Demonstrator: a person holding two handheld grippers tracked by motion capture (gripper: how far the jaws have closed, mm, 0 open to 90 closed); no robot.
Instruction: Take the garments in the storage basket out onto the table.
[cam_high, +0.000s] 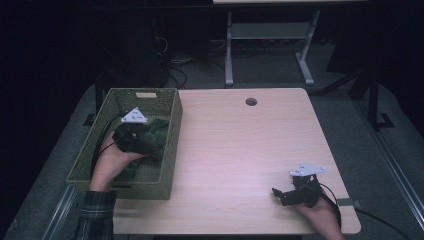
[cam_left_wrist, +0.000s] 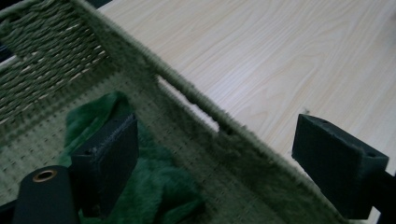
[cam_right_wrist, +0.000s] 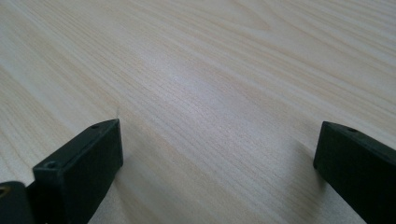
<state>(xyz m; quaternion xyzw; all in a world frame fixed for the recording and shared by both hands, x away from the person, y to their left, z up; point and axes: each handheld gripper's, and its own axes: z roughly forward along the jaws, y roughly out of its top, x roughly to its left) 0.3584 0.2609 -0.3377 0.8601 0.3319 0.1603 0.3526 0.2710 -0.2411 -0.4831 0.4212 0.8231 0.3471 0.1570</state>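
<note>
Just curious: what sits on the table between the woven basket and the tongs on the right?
Nothing: in the high view, bare table runs from the basket to the right tongs.

High view looks down over the whole bench; both gripper views skim it closely, the left sharing the woven basket.

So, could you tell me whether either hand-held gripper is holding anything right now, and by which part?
Nothing is held. The left hand-held gripper is open above the green cloth in the basket; the right hand-held gripper is open over the table.
</note>
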